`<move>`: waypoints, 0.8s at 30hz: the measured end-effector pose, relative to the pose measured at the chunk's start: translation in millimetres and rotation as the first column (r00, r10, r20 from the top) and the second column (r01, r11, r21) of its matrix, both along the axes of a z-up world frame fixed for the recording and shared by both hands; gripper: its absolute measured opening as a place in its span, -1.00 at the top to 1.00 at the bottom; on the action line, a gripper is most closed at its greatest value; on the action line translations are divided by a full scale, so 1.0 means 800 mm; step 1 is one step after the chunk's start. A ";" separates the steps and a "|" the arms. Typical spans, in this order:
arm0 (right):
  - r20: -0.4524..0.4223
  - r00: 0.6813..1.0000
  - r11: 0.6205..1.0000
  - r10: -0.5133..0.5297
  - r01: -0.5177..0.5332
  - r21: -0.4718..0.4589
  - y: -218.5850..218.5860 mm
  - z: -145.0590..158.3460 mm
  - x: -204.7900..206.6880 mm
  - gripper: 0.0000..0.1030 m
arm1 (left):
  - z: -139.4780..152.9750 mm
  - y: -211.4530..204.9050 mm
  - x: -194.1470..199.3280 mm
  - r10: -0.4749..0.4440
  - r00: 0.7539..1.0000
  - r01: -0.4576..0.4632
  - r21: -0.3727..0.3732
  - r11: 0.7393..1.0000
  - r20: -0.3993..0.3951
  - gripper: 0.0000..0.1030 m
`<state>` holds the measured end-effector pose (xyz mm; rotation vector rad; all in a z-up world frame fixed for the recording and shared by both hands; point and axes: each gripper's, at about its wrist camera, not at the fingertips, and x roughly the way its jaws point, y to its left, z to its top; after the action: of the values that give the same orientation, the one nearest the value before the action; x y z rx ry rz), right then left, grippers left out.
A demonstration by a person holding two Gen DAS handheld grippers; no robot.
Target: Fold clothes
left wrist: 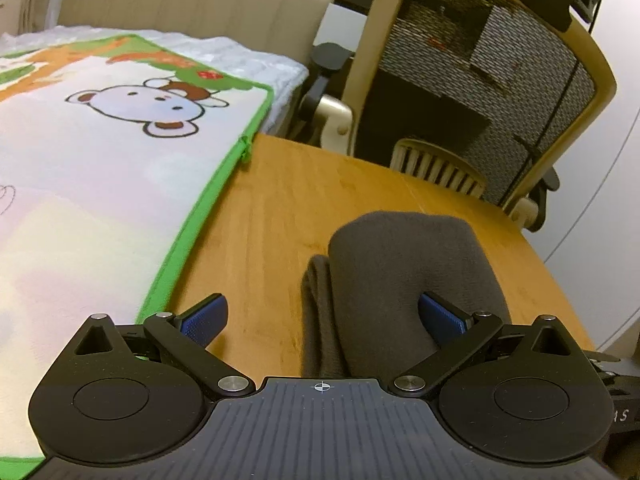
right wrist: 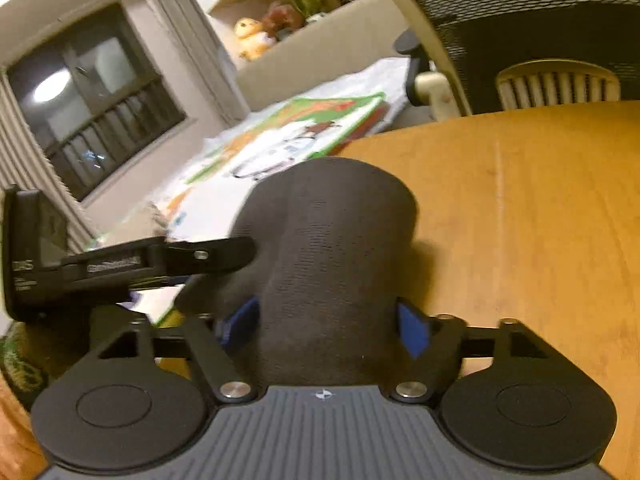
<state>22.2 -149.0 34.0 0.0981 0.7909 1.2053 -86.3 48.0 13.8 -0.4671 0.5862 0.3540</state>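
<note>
We count one dark grey knitted garment (left wrist: 404,280), folded into a thick rounded bundle, lying on one orange-brown wooden table (left wrist: 280,208). One cartoon-printed, green-edged mat (left wrist: 120,152) lies beside it. Two grippers: our left gripper (left wrist: 320,320) spread wide, one pad touching the bundle; our right gripper (right wrist: 326,326) straddling the bundle, grip uncertain.

Wooden table (left wrist: 280,208), folded dark grey garment (left wrist: 400,272) lying on it, cartoon-print mat (left wrist: 100,168) overlapping its edge
</note>
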 end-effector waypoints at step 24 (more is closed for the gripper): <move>0.238 0.958 0.974 -0.161 0.193 -0.117 -0.041 -0.006 0.038 -1.00 | 0.004 -0.031 0.044 -0.080 0.993 0.079 0.009 0.997 0.087 -1.00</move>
<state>52.7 -181.7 29.1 -0.0810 0.6482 0.9686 -50.9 23.2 16.7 -0.4504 0.5173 0.2578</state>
